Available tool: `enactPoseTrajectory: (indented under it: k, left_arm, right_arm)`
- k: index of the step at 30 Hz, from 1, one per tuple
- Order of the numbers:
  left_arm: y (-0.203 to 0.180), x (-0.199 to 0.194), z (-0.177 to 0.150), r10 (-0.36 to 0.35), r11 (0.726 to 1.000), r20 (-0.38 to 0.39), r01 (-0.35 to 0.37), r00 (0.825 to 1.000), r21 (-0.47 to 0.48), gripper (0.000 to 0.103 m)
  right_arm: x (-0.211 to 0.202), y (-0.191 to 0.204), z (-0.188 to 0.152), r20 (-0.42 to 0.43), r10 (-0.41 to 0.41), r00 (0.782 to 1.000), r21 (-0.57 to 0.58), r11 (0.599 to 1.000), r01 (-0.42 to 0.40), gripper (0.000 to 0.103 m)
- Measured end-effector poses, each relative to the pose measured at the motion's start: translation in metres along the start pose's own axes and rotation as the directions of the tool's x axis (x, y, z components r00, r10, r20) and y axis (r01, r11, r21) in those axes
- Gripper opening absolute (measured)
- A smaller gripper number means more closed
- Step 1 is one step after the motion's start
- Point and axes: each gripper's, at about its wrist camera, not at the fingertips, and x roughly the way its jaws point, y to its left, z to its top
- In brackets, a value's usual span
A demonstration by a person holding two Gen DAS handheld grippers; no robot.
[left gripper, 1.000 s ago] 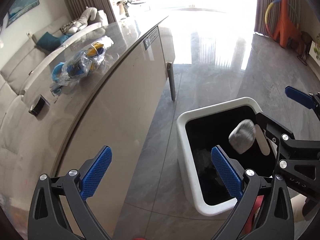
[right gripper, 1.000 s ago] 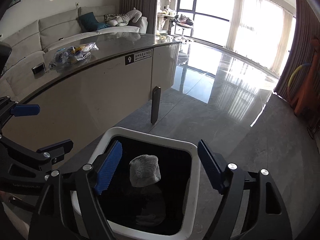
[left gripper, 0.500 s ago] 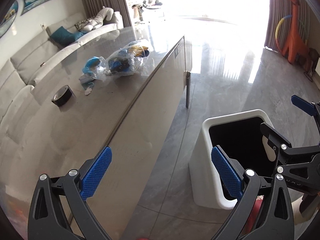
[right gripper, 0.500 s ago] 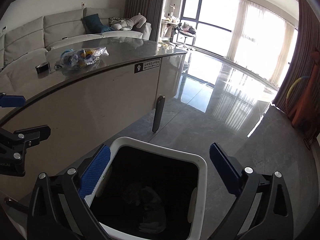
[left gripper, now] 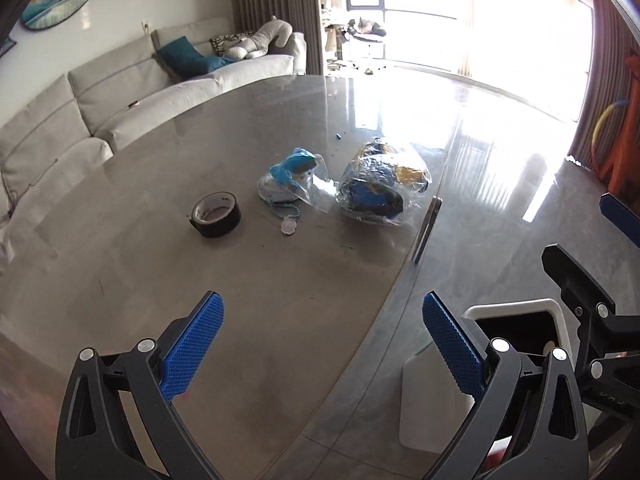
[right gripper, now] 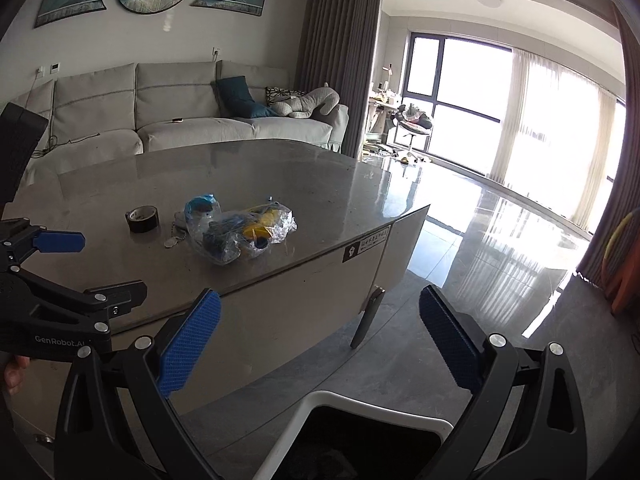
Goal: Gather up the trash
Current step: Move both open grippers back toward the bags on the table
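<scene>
A white trash bin (left gripper: 516, 312) with a black liner stands on the floor beside the grey table (left gripper: 140, 260); its rim also shows in the right wrist view (right gripper: 368, 402). On the table lie a clear plastic bag with blue and yellow contents (left gripper: 380, 184) (right gripper: 244, 232) and a smaller blue and clear wrapper (left gripper: 294, 176) (right gripper: 200, 210). My left gripper (left gripper: 322, 344) is open and empty above the table's near edge. My right gripper (right gripper: 320, 344) is open and empty above the bin.
A roll of black tape (left gripper: 216, 214) (right gripper: 142, 218) and a bead chain with a tag (left gripper: 288, 220) lie on the table. A grey sofa (right gripper: 160, 120) stands behind the table. Glossy floor (right gripper: 500, 260) spreads to the right.
A grey crumpled ball that hung over the bin one second ago dropped inside. Both grippers then rose and tilted up from the bin toward the tabletop.
</scene>
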Motion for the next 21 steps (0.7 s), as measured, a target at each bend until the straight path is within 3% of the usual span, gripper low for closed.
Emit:
enactPoseTrajectory:
  k: [6,12,17,21]
  left_arm:
    - [0.013,0.003,0.030,0.062,0.998,0.039,-0.061,0.997,-0.012,0.098]
    - [0.022,0.024,0.054,-0.008,0.999,0.042,0.010,0.999,-0.038,0.098]
    - [-0.007,0.046,0.061,-0.057,0.998,0.060,0.056,0.997,0.007,0.098]
    - [-0.032,0.067,0.070,-0.059,0.997,0.051,0.056,0.997,0.055,0.098]
  right_arm:
    - [0.026,0.003,0.034,0.036,0.024,0.999,0.017,1.000,-0.025,0.099]
    - [0.046,-0.002,0.055,0.066,-0.012,0.998,0.008,1.000,0.011,0.099]
    - [0.056,-0.020,0.055,0.049,-0.042,0.998,0.073,0.997,0.038,0.099]
    - [0.055,-0.029,0.049,0.048,-0.087,0.995,0.060,0.995,0.084,0.099]
